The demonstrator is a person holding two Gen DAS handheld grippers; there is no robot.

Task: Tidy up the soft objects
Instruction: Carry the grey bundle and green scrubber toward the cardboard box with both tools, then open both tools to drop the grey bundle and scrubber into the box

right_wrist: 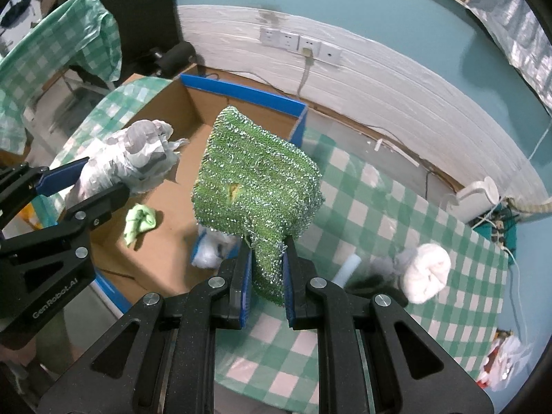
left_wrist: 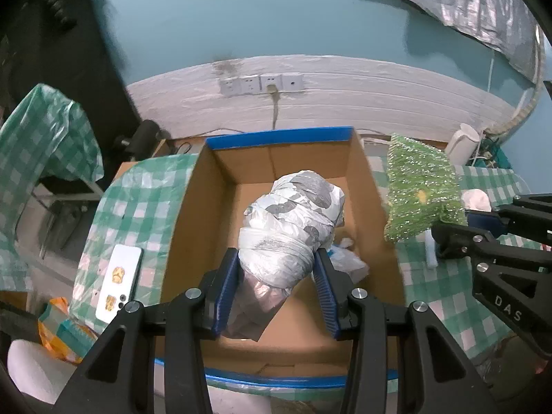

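Blue-padded left gripper [left_wrist: 276, 269] pinches a grey-and-white crumpled plastic bag bundle [left_wrist: 293, 220] above the open brown cardboard box with blue-taped rim [left_wrist: 279, 138]. Right gripper [right_wrist: 267, 265] clamps a tail of the green sparkly mesh scouring cloth [right_wrist: 257, 179] beside the box. Both items judged light, limp, crushable; grasp bunched folds. A rolled white towel [right_wrist: 426, 272] remains on the checked tablecloth [right_wrist: 362, 214]; box walls obstruct entry.

Left tongs [left_wrist: 276, 269] and right tongs [right_wrist: 267, 258], black angular frames, blue ribbed pads [left_wrist: 227, 286], silver round screws
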